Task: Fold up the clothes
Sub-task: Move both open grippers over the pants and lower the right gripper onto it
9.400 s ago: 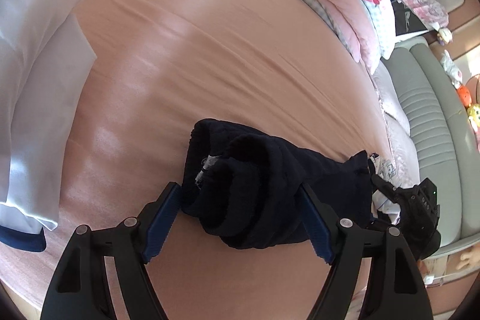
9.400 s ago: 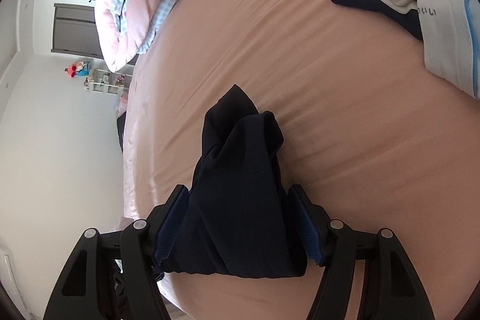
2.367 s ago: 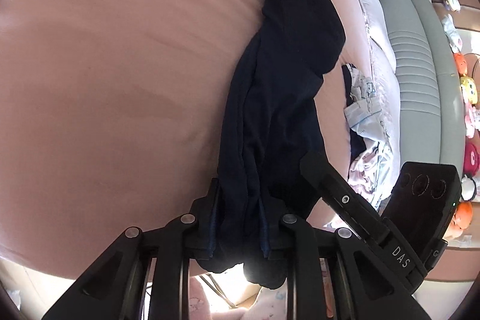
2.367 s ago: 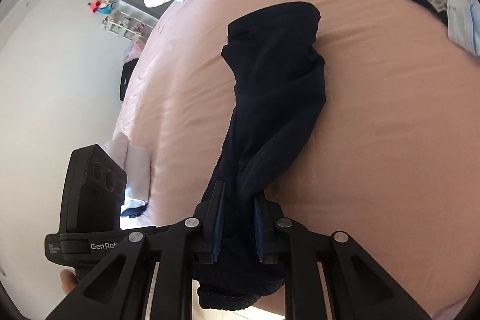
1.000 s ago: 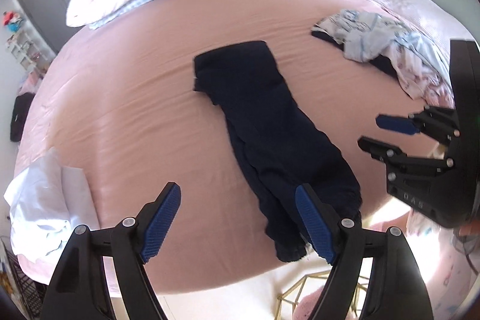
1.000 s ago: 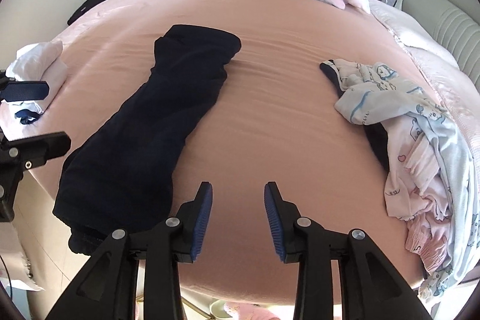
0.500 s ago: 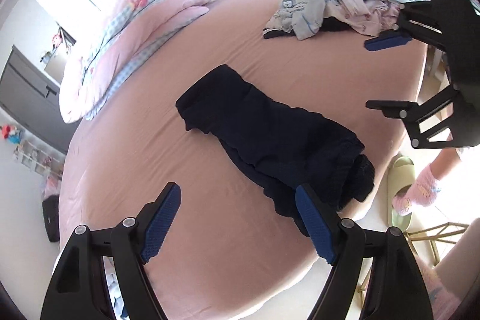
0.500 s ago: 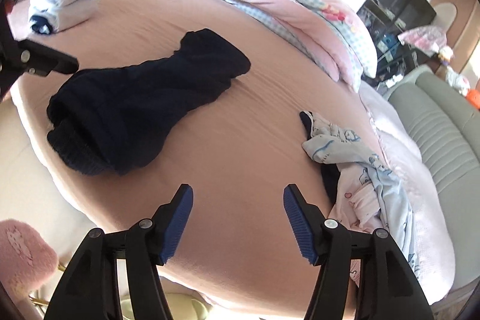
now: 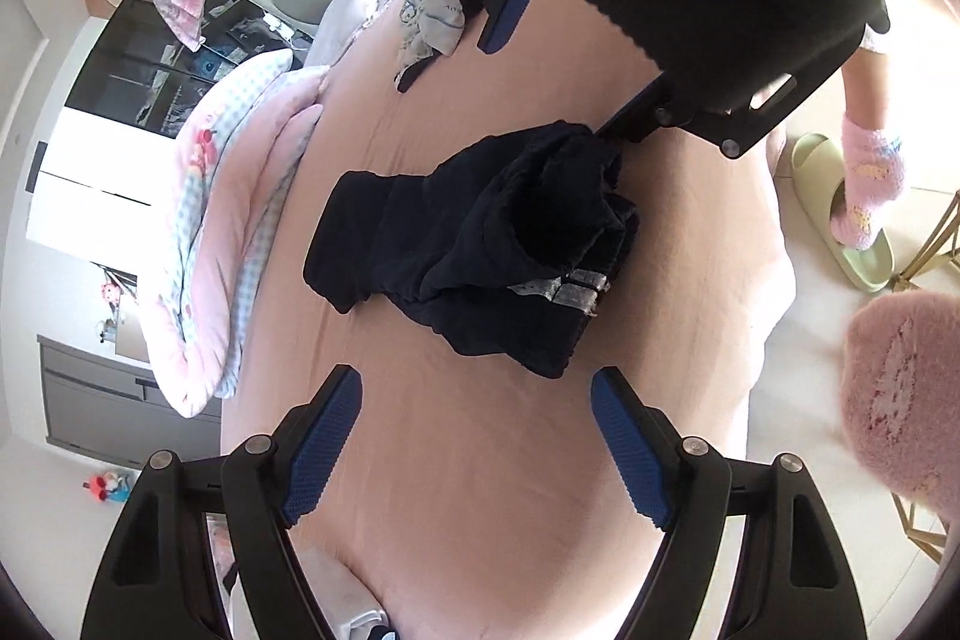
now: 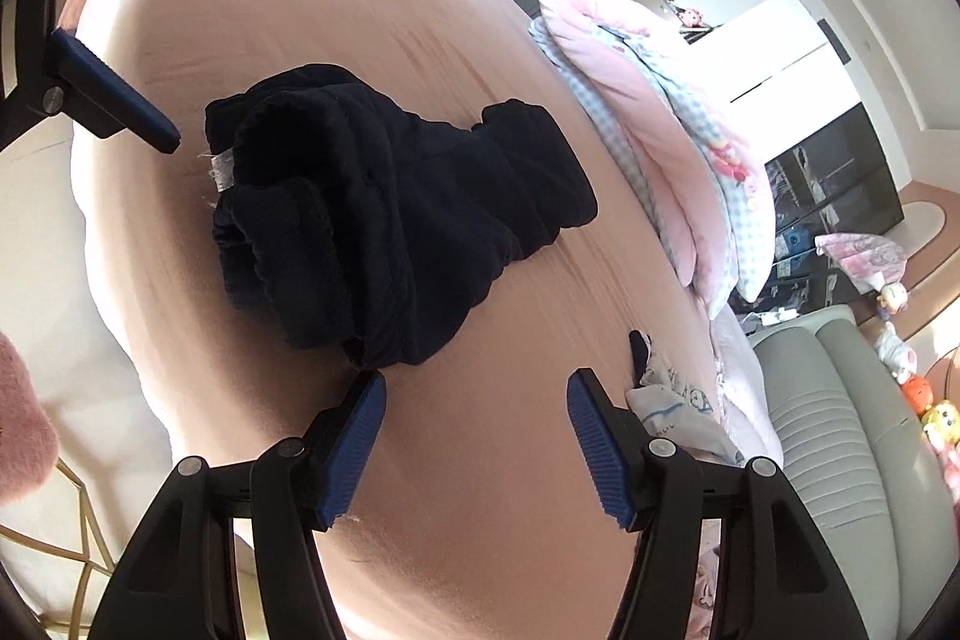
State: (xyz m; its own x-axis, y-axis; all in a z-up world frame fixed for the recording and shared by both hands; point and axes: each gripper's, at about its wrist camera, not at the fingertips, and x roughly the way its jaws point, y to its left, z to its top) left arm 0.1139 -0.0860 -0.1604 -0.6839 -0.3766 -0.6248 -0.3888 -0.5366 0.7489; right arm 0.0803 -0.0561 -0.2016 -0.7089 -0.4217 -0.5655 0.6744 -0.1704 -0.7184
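Dark navy garment [image 9: 474, 244] lies bunched and only roughly doubled near the bed [image 9: 480, 490] edge, so we judge folding barely begun, our left gripper [image 9: 474, 451] and right gripper [image 10: 474, 445] both with jaws apart, holding nothing, flattening and folds left.

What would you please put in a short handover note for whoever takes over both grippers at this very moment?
Left gripper: open, empty, hovering over bare sheet beside the garment.
Right gripper: open, empty, just beside the garment's near end.
Dark navy fleece garment: lies bunched lengthwise on the pink bed sheet near the bed's edge, grey label showing; neither gripper touches it.
Pale printed clothes: a loose heap further along the bed.
Done: garment laid down and released.
Left: it looks rumpled rather than neatly folded; regrasp and finish the fold, then probably the heap.
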